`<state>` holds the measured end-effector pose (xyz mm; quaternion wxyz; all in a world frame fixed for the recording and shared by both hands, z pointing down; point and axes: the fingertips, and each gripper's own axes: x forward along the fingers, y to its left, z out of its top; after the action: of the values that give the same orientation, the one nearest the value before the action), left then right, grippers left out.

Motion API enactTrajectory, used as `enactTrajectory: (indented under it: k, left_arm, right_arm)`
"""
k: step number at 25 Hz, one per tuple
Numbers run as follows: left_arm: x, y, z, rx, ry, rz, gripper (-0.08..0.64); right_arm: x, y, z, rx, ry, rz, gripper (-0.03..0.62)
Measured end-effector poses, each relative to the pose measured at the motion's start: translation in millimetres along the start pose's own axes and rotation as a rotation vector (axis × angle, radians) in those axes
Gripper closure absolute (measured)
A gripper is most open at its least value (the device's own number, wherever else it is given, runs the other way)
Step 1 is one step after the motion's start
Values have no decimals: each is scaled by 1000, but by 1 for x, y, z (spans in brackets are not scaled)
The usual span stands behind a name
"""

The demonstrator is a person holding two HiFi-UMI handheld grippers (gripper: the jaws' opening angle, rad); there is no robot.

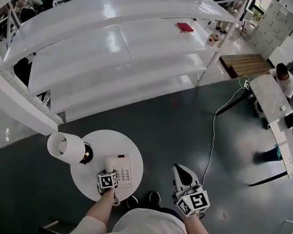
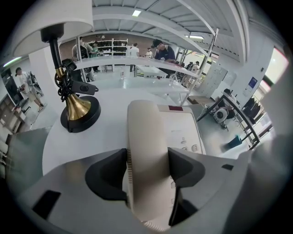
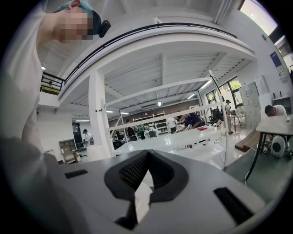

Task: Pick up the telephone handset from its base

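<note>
At the table (image 1: 93,143), left hand-held gripper (image 1: 108,175) touches handset (image 1: 109,164).

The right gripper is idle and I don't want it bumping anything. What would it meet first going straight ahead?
Nothing near. The right gripper, fingers shut and empty, points out over open floor. The first thing in line looks like the long white table far ahead, though depth is unclear.

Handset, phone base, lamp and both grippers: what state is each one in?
Handset: clamped between the left jaws, on or just over the base.
Base: flat on the table.
Lamp: upright beside the base.
Left gripper: shut on the handset.
Right gripper: jaws shut, empty.
</note>
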<state>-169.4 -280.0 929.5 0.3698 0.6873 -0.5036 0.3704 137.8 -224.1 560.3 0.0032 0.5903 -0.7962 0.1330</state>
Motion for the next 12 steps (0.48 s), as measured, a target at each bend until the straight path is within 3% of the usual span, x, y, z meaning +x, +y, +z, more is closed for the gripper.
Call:
enactTrajectory:
  k: [12]
  left_arm:
    - [-1,1,-2,0,9,0,295]
  right_arm:
    - [0,8,1,-44,4,48,583]
